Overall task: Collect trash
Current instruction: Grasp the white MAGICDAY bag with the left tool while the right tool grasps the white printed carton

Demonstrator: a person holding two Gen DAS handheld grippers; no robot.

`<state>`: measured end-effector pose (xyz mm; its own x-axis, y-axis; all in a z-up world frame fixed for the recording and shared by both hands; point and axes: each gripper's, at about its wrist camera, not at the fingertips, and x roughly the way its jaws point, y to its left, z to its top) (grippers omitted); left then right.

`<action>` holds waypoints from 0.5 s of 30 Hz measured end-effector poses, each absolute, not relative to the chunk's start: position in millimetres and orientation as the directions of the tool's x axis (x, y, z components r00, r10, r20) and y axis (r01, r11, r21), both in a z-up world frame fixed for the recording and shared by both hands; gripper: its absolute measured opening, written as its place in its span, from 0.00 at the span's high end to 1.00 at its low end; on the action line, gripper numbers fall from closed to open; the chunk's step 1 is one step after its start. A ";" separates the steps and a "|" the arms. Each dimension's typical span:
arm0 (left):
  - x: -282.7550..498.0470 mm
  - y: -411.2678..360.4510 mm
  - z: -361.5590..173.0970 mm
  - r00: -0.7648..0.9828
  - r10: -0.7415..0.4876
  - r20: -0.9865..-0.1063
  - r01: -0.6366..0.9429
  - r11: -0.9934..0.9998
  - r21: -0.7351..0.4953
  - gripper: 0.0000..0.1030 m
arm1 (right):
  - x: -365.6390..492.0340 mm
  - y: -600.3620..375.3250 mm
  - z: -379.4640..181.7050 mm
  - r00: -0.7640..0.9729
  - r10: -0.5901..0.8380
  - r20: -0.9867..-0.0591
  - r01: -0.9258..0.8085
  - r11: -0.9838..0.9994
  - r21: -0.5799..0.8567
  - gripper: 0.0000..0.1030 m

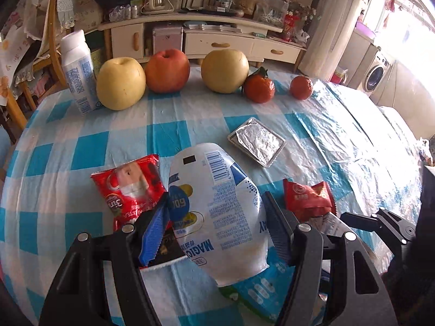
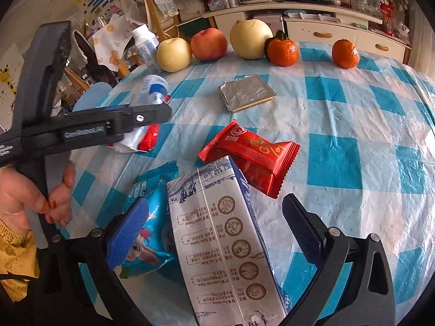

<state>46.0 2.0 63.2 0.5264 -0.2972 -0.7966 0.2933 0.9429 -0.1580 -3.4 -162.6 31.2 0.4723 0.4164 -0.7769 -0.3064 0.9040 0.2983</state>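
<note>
Left tool (image 1: 217, 217) grips the white pouch (image 1: 214, 212); right tool (image 2: 217, 233) straddles the milk carton (image 2: 225, 244).
Carton's long axis runs near-to-far between wide jaws — pads seemingly clear of it — red wrapper (image 2: 252, 157) just beyond.

Both pictures are bright with daylight. In the left wrist view the light pours in from a window (image 1: 407, 27) at the top right, and that corner is washed out white. The shiny plastic cloth on the counter (image 1: 339, 125) glares there. Shadows are soft and short. Both views bulge like a fishbowl, with dark, bent corners. Things look sharp, not blurry.
</note>
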 end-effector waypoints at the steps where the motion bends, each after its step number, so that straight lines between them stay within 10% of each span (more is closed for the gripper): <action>1: 41.8 8.5 67.8 0.533 -0.302 -0.790 0.293 0.942 -0.162 0.35 | -5.3 -162.8 31.4 0.473 0.413 -0.778 -0.310 0.905 0.292 0.04; 15: -40.9 68.2 87.1 0.654 -0.230 -0.721 0.274 0.960 -0.058 0.35 | -28.6 -155.1 36.9 0.515 0.325 -0.794 -0.348 0.925 0.152 0.17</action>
<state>-40.9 68.2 87.1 0.6540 -0.2301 -0.7207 0.2741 0.9600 -0.0577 -28.6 -155.1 36.9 0.5147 0.3245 -0.7936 -0.3482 0.9249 0.1524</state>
